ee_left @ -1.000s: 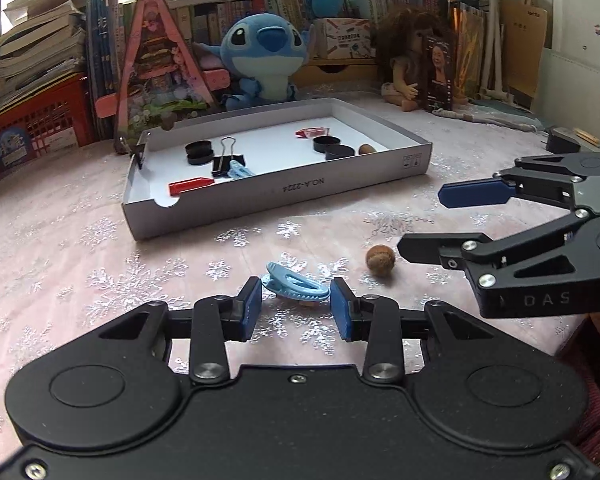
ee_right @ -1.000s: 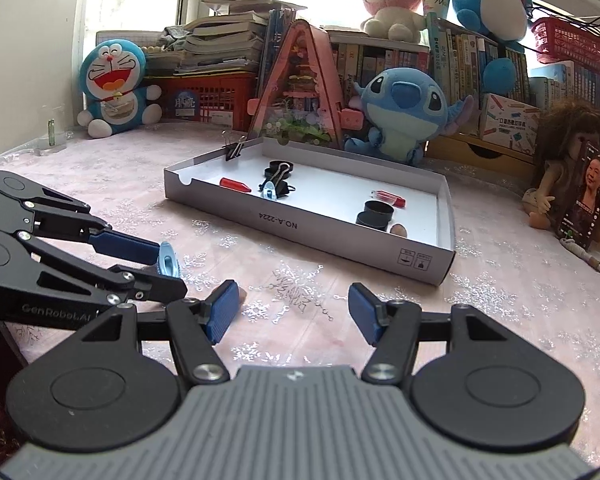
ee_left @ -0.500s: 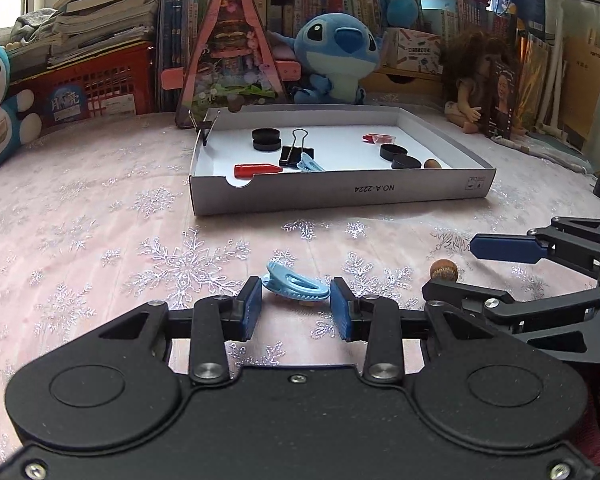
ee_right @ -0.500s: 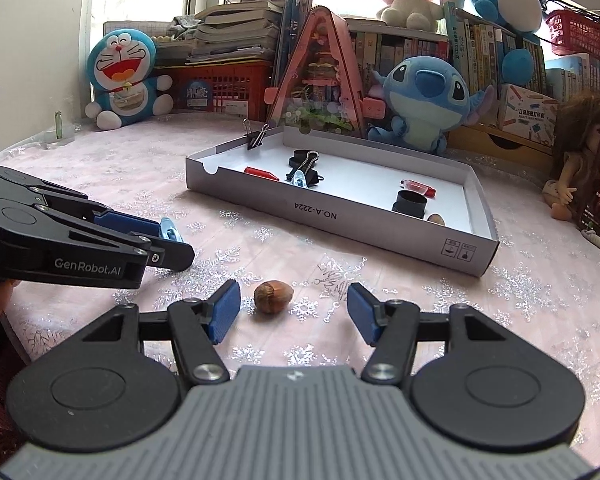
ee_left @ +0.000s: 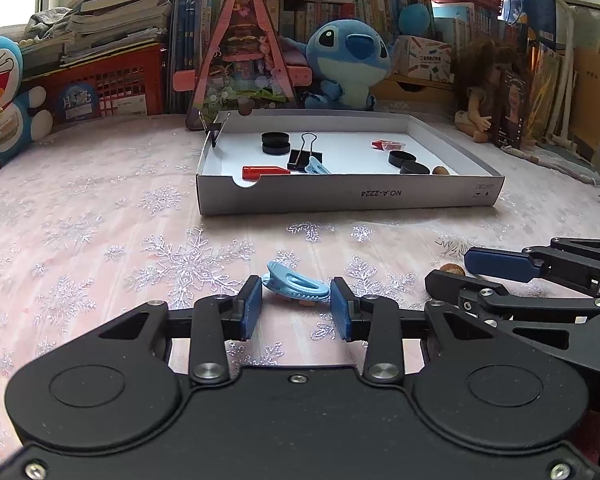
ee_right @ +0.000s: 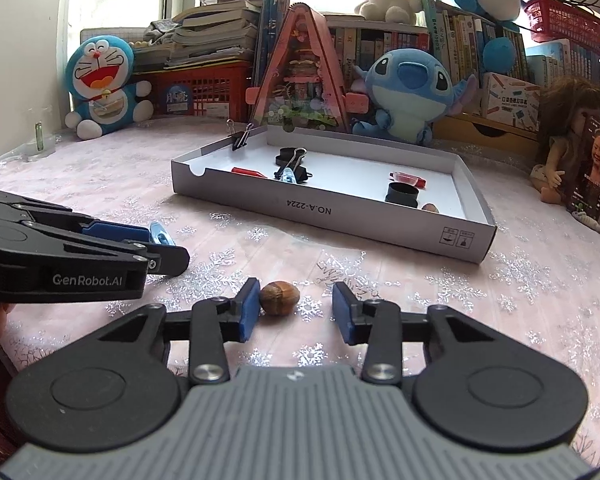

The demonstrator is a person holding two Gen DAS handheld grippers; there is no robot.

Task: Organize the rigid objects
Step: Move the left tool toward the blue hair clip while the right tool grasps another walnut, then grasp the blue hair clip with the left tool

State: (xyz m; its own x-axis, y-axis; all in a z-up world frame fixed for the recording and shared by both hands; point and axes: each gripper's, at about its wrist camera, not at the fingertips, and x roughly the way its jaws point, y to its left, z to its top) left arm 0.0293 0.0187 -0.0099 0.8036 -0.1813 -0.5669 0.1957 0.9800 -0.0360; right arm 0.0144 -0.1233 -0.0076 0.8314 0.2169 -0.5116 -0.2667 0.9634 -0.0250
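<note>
A: What is the left claw doing?

B: It is clenched on a light blue plastic hair clip. The clip spans the gap between the two blue pads, its ends touching them, just above the pink snowflake-patterned cloth that covers the counter.

A: And the right claw?

B: Released. Its blue pads stand apart around a small brown hazelnut, which rests on the cloth. The nut sits right against the left pad, with a clear gap to the right one.

A: Where is the container?

B: A shallow white cardboard box lid, printed "NO.A-2224" on its front wall, lies farther back on the counter, well apart from both claws. Inside it I see two stacked black round caps, a black binder clip, a second light blue clip beside that, a red cylindrical cap, another pair of black rings, a red and clear item, and a second brown nut near the right wall.

A: Anything on the rim?

B: A further binder clip is clamped on the lid's left wall, near its far corner.
</note>
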